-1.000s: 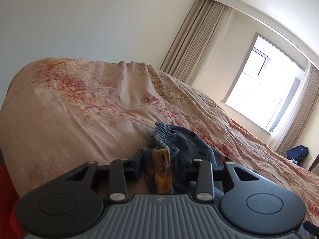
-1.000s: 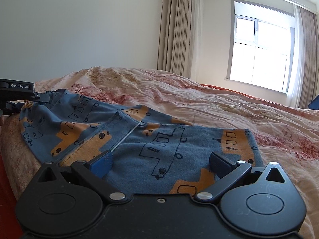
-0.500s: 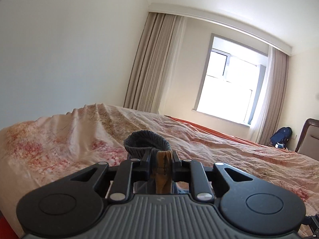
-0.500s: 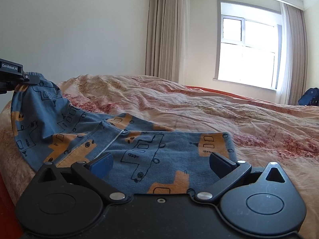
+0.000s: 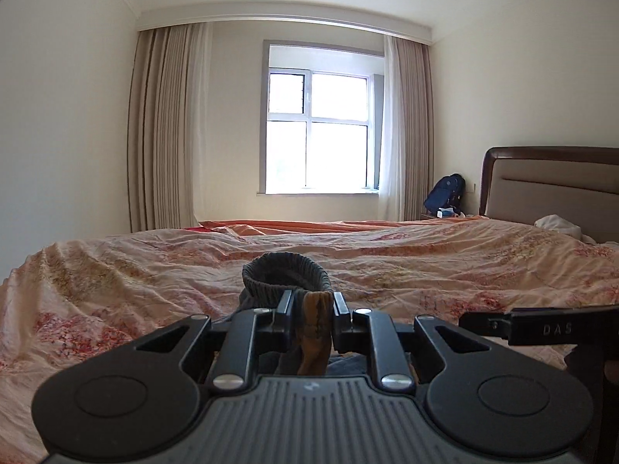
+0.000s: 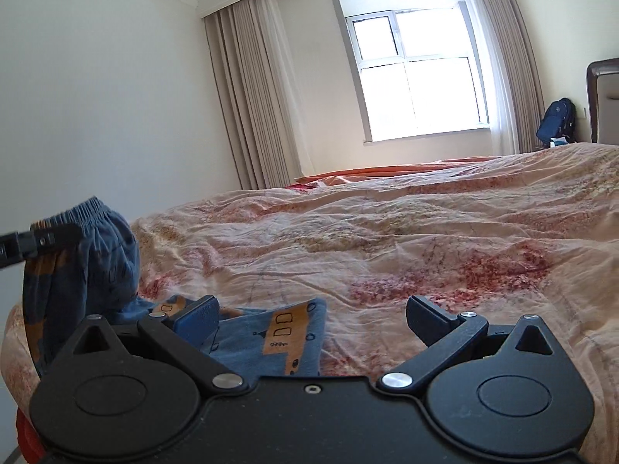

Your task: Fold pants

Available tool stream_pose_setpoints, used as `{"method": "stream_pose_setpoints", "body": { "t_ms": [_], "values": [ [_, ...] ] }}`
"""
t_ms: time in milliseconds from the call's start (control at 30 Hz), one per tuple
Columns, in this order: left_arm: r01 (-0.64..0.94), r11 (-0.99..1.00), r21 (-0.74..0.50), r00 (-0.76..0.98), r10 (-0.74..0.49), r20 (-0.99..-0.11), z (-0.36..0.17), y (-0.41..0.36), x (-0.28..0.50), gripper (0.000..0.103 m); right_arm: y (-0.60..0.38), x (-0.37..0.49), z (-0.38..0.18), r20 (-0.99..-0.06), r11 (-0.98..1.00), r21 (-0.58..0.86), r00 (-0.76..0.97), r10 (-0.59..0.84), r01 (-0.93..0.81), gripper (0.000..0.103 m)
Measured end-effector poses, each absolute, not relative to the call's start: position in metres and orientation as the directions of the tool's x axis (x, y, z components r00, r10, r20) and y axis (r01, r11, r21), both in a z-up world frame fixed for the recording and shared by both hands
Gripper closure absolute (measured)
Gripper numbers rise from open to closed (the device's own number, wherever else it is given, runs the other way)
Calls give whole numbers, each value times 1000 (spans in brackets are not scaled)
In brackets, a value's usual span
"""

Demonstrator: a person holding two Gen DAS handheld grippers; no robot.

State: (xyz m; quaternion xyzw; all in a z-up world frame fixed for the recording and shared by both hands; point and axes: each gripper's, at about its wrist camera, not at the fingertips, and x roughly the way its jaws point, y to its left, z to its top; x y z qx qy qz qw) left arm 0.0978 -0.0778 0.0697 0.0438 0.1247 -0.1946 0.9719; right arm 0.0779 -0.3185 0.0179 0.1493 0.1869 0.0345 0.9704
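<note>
Blue pants (image 6: pixel 267 344) with orange vehicle print, on a pink floral bedspread (image 6: pixel 387 239); beige curtains (image 5: pixel 162 127).

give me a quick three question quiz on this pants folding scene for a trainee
1. True or false: the left tongs are shut on the waistband end of the pants.
2. Multiple choice: the right tongs are A) shut on a pant leg, B) open, with blue patterned fabric lying under the left pad, C) holding the curtain.
3. Short answer: what surface do the pants lie on, and what is beside the headboard at the far wall?

Key
1. True; bunched cloth sits pinched between the pads, lifted off the bed.
2. B
3. The floral bedspread; a blue backpack.
</note>
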Motion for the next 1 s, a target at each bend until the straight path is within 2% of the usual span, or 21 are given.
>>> {"method": "stream_pose_setpoints", "body": {
  "t_ms": [200, 233, 267, 333, 400, 467, 533, 733, 867, 1000],
  "values": [
    [456, 883, 109, 852, -397, -341, 31, -127, 93, 81, -349, 97, 18, -363, 916, 396, 905, 223, -67, 0],
    [464, 878, 114, 845, -400, -355, 25, -131, 92, 74, -352, 100, 16, -354, 904, 420, 901, 250, -86, 0],
    [475, 873, 114, 835, -405, -373, 19, -133, 91, 59, -354, 104, 13, -344, 887, 450, 896, 282, -106, 0],
    [481, 869, 115, 830, -408, -381, 11, -134, 86, 45, -357, 109, 7, -333, 851, 504, 878, 345, -144, 0],
    [475, 871, 123, 833, -400, -382, 6, -130, 80, 40, -357, 112, 1, -323, 820, 543, 856, 404, -181, 0],
    [466, 876, 123, 838, -393, -378, 5, -124, 74, 26, -355, 115, -3, -321, 791, 573, 830, 457, -214, 0],
    [452, 882, 133, 844, -375, -383, 4, -116, 70, 22, -349, 120, -6, -326, 770, 588, 798, 507, -249, 0],
    [452, 871, 191, 844, -347, -410, -9, -106, 50, 22, -330, 132, -9, -326, 724, 581, 708, 626, -372, 1],
    [460, 848, 263, 848, -333, -412, -14, -110, 46, 24, -314, 145, -10, -358, 736, 519, 671, 649, -435, 13],
    [470, 825, 314, 848, -323, -421, -20, -115, 41, 30, -309, 149, -18, -399, 755, 510, 663, 633, -413, 23]
  ]
}}
